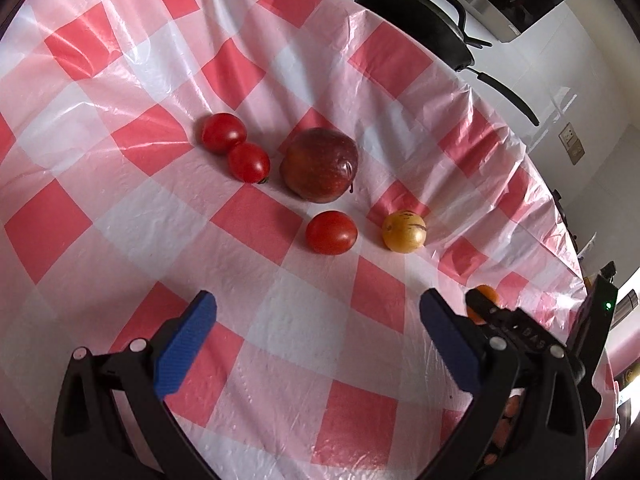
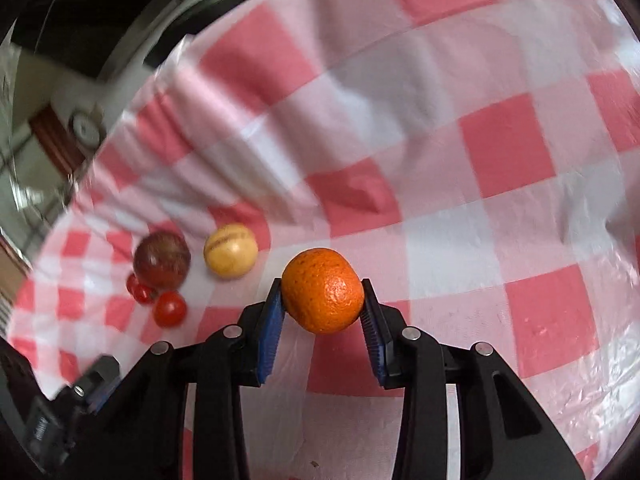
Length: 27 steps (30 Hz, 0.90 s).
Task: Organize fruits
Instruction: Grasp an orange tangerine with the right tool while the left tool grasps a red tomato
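Red-and-white checked plastic tablecloth (image 1: pixel 280 320) over everything, thin and crinkly, shiny in the folds, probably slick under round fruit; black pan (image 1: pixel 416 20) off at the far edge, long handle sticking out.

Then the fruit, biggest down: dark red apple (image 1: pixel 319 165), firm and heavyish by the look, waxy skin, best taken across its widest part; orange (image 2: pixel 323 290) pinched between the blue ribbed pads of the right gripper (image 2: pixel 323 308), seemingly lifted just off the cloth, though hard to be sure; pebbly matte peel, slight give, so decent grip and no need to squeeze hard; held at its widest part, which looks right.

Yellow round fruit (image 1: pixel 404 232) with brown scuff lines, smooth, near the apple; three small tomatoes (image 1: pixel 331 233), glossy, thin-skinned, soft; gentle pinch only, likely to roll or split otherwise; two touching each other beside the apple, the third apart and nearer.

Left gripper (image 1: pixel 318 308) spread wide, nothing between the pads, hovering short of the group.
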{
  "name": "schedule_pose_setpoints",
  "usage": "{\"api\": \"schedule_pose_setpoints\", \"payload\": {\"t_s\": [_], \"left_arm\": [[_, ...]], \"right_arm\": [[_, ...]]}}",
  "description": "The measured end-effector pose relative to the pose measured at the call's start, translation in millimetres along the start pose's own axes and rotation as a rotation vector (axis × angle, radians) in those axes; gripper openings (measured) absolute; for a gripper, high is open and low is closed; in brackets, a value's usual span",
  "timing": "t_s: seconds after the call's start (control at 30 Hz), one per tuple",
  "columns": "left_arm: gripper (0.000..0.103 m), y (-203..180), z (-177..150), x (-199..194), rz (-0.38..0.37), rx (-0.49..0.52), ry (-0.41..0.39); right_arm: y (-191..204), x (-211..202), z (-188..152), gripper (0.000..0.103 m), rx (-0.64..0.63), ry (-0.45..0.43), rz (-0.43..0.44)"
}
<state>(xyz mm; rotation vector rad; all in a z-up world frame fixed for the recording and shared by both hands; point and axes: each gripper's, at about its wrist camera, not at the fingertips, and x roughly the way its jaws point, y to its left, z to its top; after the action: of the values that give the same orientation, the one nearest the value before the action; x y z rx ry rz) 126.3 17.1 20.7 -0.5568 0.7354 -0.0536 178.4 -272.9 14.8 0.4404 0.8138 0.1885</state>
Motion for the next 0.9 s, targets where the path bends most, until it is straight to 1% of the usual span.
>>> {"api": "schedule_pose_setpoints", "payload": {"t_s": [0.07,0.13,0.2,0.3,0.37,0.43,0.5,0.57,0.63,0.67,0.7,0.73,0.8,0.9], "left_arm": [[0.101,-1,0,3,0.008,0.001,0.017],[0.101,-2,1,3,0.033,0.0,0.008],[0.101,-5,3,9,0.049,0.018,0.038],[0.101,-17,13,25,0.106,0.079,0.041],[0.101,-25,23,39,0.16,0.107,0.035],[0.09,-33,31,54,0.197,0.137,0.037],[0.085,-41,35,67,0.229,0.173,0.05],[0.079,-50,38,82,0.263,0.218,0.08],[0.067,-56,37,89,0.306,0.264,0.094],[0.063,-58,37,90,0.315,0.276,0.096],[0.045,-58,36,90,0.309,0.285,0.097],[0.04,-58,36,89,0.29,0.302,0.101],[0.039,-54,34,84,0.243,0.312,0.111],[0.039,-43,27,66,0.22,0.309,0.106]], "right_arm": [[-5,-3,-1,0.037,0.021,-0.013,0.029],[-8,-7,-1,0.038,0.039,-0.029,0.053],[-10,-11,-1,0.038,0.044,-0.03,0.061],[-7,-16,-2,0.038,0.04,-0.025,0.073],[-4,-13,-2,0.038,0.035,-0.022,0.081],[-6,-13,-5,0.038,0.035,-0.02,0.081],[-6,-13,-5,0.038,0.031,-0.016,0.082],[-7,-14,-5,0.038,0.029,-0.013,0.083],[-7,-13,-5,0.038,0.026,-0.008,0.084],[-6,-12,-5,0.038,0.024,-0.005,0.085],[-6,-12,-5,0.038,0.022,-0.002,0.085],[-6,-12,-5,0.038,0.021,-0.001,0.086],[-5,-11,-5,0.038,0.02,0.001,0.088],[-6,-12,-5,0.038,0.022,-0.002,0.09]]}}
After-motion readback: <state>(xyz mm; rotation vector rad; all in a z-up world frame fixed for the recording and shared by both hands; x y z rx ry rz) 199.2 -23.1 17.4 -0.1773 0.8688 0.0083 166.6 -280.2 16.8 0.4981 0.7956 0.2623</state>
